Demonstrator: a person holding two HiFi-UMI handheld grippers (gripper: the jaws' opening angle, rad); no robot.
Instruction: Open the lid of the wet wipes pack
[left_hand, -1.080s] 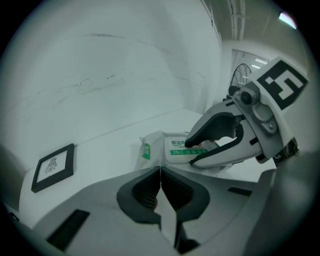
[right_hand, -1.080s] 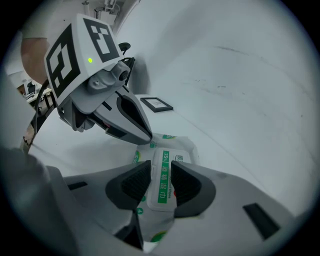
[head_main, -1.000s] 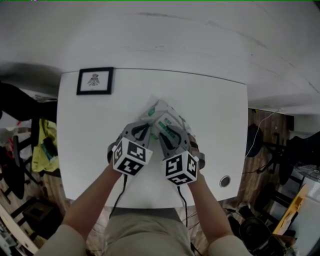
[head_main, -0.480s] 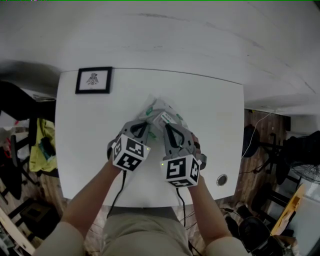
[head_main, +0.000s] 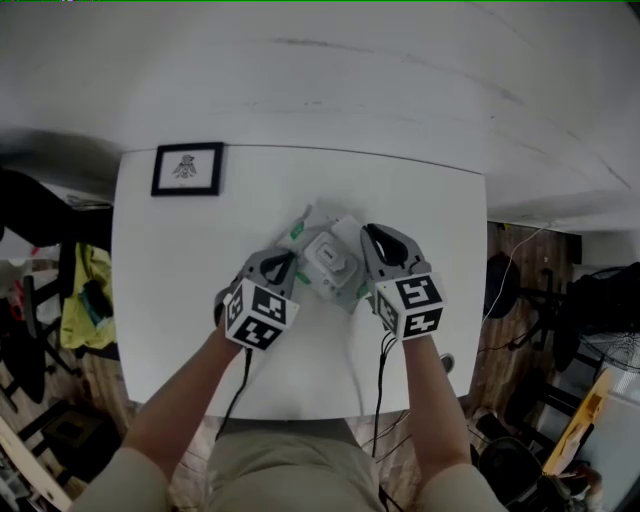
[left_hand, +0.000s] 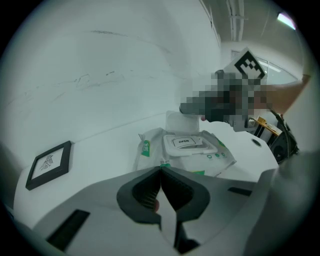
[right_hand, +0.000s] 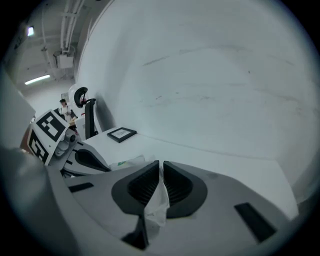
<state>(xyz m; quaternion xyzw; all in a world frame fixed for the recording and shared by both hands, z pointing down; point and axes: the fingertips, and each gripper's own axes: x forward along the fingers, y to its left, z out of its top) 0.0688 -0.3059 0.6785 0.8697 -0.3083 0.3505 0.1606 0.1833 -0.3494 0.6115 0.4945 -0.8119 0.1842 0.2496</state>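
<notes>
The left gripper (head_main: 290, 260) clamps the wet wipes pack (head_main: 325, 258) by its near edge, while the right gripper (head_main: 372, 236) pinches a white flap (right_hand: 159, 202) at the pack's far-right side.

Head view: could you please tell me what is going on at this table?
A person handles a wipes pack on a table with two grippers. The left gripper is shut on the pack's near edge. The right gripper, beside it, is shut on a thin white sheet; a white flap stands on the pack.
</notes>
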